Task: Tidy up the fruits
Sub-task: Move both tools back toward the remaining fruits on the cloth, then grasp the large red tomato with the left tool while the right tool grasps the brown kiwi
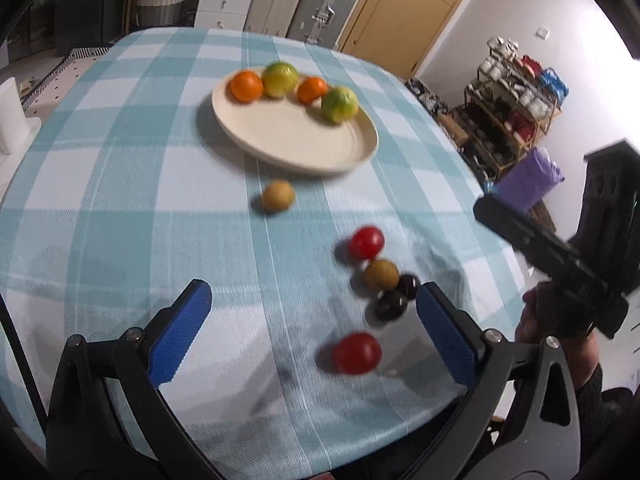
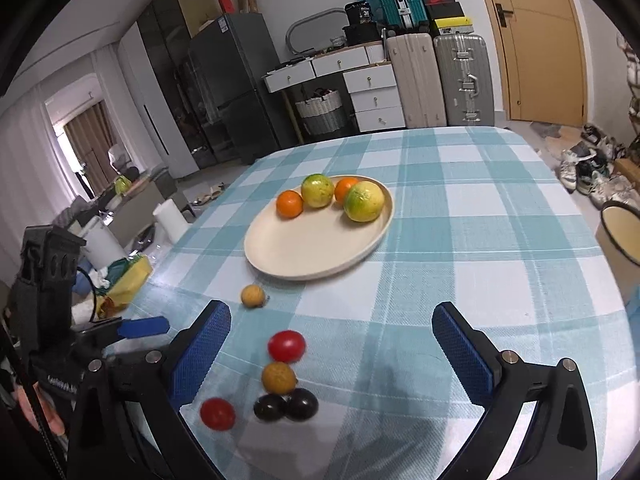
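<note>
Fruits split between plate and checked counter, both grippers wide apart

Fruits lie in two groups on a counter point(image 2: 480, 208) under a woven cloth of pale blue and white checks. A smooth, cream, shallow oval plate point(image 2: 304, 248) carries four round citrus along its far rim: two glossy oranges point(image 2: 289, 204) and two larger green-yellow citrus point(image 2: 363, 201) with mottled skin, set alternately and close together.

Off the plate, on the near cloth, a small tan round fruit point(image 2: 252, 295) lies alone just in front of the plate rim. Nearer still comes a loose cluster: a shiny red tomato point(image 2: 286, 345), a second tan fruit point(image 2: 279, 377) touching or nearly touching two dark, glossy plum-like fruits point(image 2: 286, 405), and another red tomato point(image 2: 217, 413) a little apart. Motion blur softens the small fruits in the left wrist view, so their skins are hard to read.

The left gripper point(image 1: 314, 308) stands with its jaws spread wide, nothing between the textured blue pads; the dark fruits sit just beside its right-hand pad and the nearer tomato lies between the fingers. The right gripper point(image 2: 332, 330) is likewise spread wide and empty, the cluster lying low between its fingers, towards the left-hand one.
</note>
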Demonstrator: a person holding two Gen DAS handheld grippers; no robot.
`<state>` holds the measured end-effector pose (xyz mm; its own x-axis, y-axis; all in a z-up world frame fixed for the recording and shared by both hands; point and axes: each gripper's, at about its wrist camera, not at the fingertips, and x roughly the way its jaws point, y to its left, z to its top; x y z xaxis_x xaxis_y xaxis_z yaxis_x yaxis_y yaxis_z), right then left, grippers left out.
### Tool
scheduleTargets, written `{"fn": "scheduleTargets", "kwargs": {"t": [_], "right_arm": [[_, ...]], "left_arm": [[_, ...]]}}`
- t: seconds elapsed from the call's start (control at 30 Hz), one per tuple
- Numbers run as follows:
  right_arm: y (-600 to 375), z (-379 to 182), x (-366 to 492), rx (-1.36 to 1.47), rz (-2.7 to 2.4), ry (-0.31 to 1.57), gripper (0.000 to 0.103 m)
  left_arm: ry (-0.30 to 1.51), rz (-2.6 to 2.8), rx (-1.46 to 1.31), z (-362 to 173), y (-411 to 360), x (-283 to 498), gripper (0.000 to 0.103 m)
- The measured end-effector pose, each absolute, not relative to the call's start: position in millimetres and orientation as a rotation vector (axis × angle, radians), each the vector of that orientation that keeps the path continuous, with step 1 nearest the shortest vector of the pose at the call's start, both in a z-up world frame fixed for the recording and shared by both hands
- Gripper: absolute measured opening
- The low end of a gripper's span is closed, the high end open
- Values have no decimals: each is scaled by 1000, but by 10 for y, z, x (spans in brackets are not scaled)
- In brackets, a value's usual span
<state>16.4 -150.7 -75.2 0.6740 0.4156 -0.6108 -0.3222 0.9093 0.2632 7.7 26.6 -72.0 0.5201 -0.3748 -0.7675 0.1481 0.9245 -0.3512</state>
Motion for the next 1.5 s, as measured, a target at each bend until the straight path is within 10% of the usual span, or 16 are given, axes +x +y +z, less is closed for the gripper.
{"fn": "scheduleTargets", "kwargs": {"t": [0.67, 1.03, 1.5], "right_arm": [[-1554, -841, 27, 140, 418, 744, 103], [-1589, -887, 19, 152, 420, 756, 103], [-1489, -884, 45, 138, 442, 775, 103]], "left_arm": [[1083, -388, -165, -991, -128, -116, 99], [1102, -454, -137, -1030, -177, -140, 28], [1066, -430, -169, -960, 5, -103, 28]]}}
